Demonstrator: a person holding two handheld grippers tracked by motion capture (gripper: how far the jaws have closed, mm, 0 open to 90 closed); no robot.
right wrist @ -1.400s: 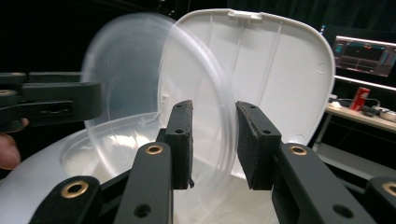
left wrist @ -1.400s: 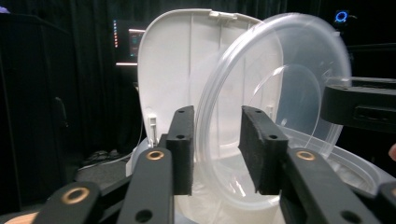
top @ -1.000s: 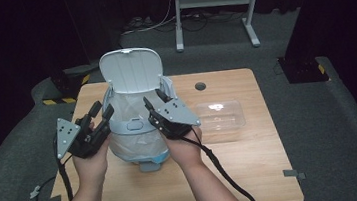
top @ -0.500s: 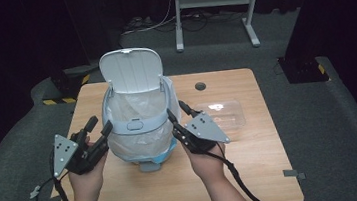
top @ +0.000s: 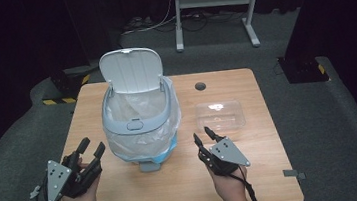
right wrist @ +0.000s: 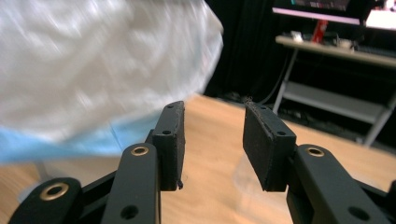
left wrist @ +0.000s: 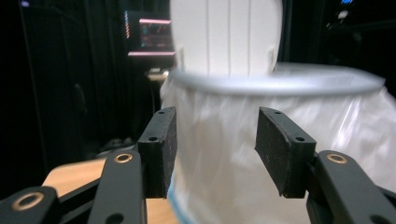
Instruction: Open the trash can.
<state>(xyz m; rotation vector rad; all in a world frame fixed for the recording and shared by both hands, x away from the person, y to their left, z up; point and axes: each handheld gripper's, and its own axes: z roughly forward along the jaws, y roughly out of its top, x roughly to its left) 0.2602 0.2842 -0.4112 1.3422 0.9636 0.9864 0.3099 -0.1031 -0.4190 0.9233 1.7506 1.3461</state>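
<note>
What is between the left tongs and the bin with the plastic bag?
Nothing visible. The left tongs sit open and empty at the near left of the table, pointing at the bin. Bare wood lies between them. In the left gripper view, the bag shows straight past the pads with nothing in front.

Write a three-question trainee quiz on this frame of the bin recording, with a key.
1. True or false: the lid of the bin stands open.
2. What lies right of the bin? A) clear plastic container B) metal bowl C) mug
3. What is between the pads of the left gripper and the right gripper?

Key: 1 true. 2 A. 3 Nothing; both are open and apart from the bin's bag liner.
</note>
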